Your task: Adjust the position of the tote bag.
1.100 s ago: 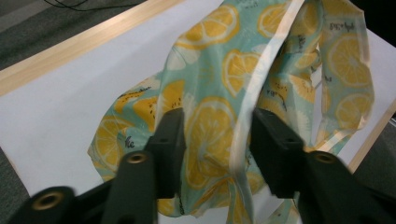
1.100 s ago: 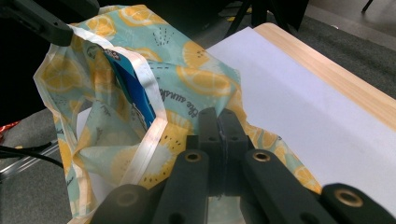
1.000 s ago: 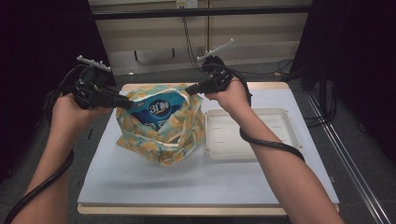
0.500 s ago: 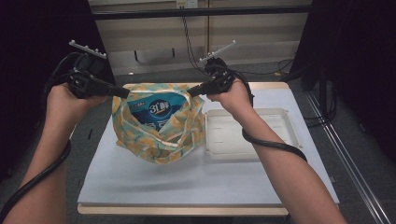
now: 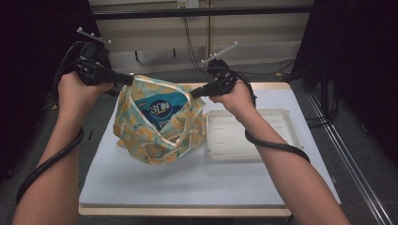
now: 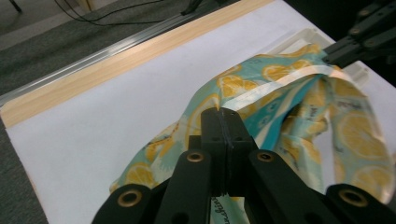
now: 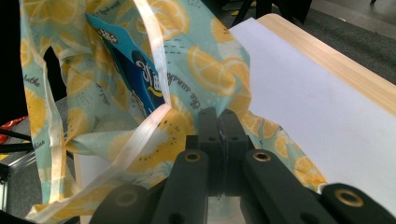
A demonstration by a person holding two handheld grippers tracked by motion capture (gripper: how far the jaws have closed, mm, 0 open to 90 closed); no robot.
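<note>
Since a second ago the left gripper [image 5: 126, 79] has drawn outward and upward, its fingers closing onto the rim of the lemon-print bag [image 5: 159, 124] and stretching its mouth wider. The right gripper [image 5: 197, 92] stays clenched on the opposite rim. The bag sits on the counter [image 5: 187, 183] beside the white tray [image 5: 253, 136], a blue packet [image 5: 162, 108] inside. Pulling harder could slip the thin fabric from a grip, or tip the bag.

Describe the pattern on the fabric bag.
Yellow lemon slices on pale teal fabric bag; clearest in the right gripper view.
</note>
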